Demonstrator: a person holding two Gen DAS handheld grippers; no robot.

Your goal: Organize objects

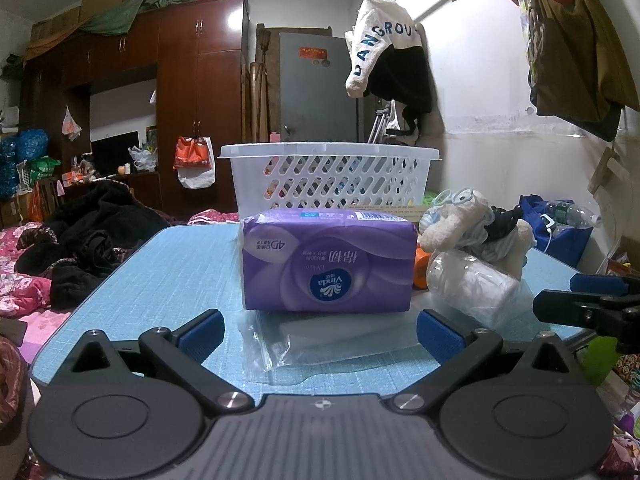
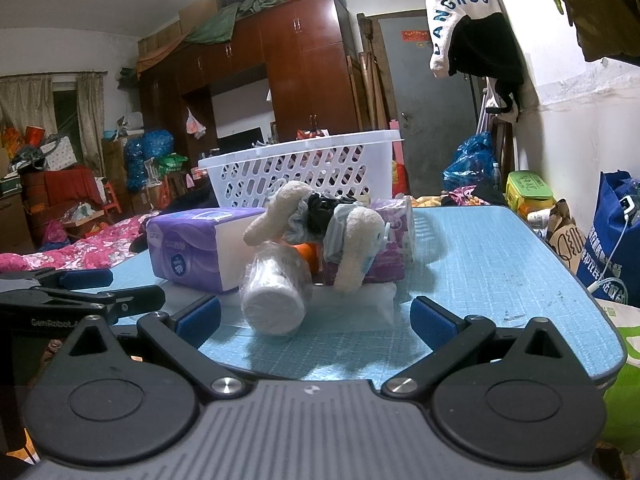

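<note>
A purple tissue pack (image 1: pixel 328 258) lies on the blue table (image 1: pixel 168 276), just ahead of my open, empty left gripper (image 1: pixel 320 334). Behind it stands a white slotted basket (image 1: pixel 332 174). To its right lie a wrapped white paper roll (image 1: pixel 476 284) and a plush toy (image 1: pixel 460 224). In the right wrist view my open, empty right gripper (image 2: pixel 316 320) faces the paper roll (image 2: pixel 274 300), with the plush toy (image 2: pixel 320 224), the tissue pack (image 2: pixel 196 250), a second purple pack (image 2: pixel 390 240) and the basket (image 2: pixel 304 172) behind. A clear plastic bag (image 1: pixel 320 348) lies flat under the pack.
An orange object (image 2: pixel 308 252) is partly hidden under the toy. The right gripper shows at the right edge of the left wrist view (image 1: pixel 588 304). A bed with dark clothes (image 1: pixel 80 236) is on the left. Bags (image 2: pixel 612 240) stand right of the table.
</note>
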